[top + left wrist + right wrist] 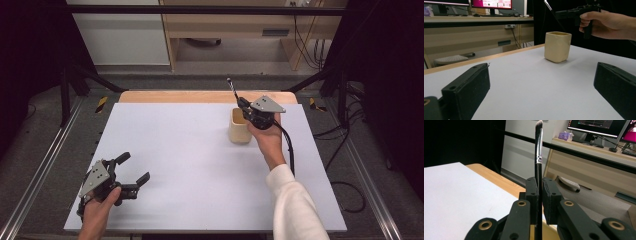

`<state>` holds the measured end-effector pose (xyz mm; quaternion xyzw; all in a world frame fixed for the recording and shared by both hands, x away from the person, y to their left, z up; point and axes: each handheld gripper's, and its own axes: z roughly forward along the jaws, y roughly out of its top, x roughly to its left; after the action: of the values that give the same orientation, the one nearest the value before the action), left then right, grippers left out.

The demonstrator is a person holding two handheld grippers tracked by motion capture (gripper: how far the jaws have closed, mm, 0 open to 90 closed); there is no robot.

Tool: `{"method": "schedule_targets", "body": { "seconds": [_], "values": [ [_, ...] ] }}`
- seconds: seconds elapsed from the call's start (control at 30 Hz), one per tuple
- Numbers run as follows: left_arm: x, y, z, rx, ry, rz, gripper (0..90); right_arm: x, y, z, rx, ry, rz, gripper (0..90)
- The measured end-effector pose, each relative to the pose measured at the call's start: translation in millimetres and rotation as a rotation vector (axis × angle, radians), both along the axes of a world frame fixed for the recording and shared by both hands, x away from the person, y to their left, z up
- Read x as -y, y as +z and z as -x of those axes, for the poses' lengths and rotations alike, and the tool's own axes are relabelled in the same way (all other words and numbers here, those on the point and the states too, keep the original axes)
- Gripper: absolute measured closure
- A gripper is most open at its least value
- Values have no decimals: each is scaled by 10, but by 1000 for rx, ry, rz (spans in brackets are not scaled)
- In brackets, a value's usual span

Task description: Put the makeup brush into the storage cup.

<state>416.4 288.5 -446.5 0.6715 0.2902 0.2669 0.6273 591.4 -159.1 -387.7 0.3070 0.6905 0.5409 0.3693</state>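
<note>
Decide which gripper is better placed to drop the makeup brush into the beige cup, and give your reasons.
Right. The right gripper is shut on the makeup brush and hangs right over the beige cup. The left gripper rests open at the table's near-left corner, holding nothing.

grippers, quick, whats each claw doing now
left claw: open, holding nothing, low over the table.
right claw: closed on a makeup brush, above the beige cup.

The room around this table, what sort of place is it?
Probably a lab or office workspace: lit monitors on a long desk, cables across the floor, and a dark metal frame around the white table.
</note>
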Motion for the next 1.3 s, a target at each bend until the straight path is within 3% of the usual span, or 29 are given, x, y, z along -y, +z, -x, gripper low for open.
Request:
{"method": "schedule_targets", "body": {
  "seconds": [1.3],
  "values": [
    [29,-10,-7,-7,-12,-9,3,29,-155,-7,-42,-13,23,838]
  ]
}}
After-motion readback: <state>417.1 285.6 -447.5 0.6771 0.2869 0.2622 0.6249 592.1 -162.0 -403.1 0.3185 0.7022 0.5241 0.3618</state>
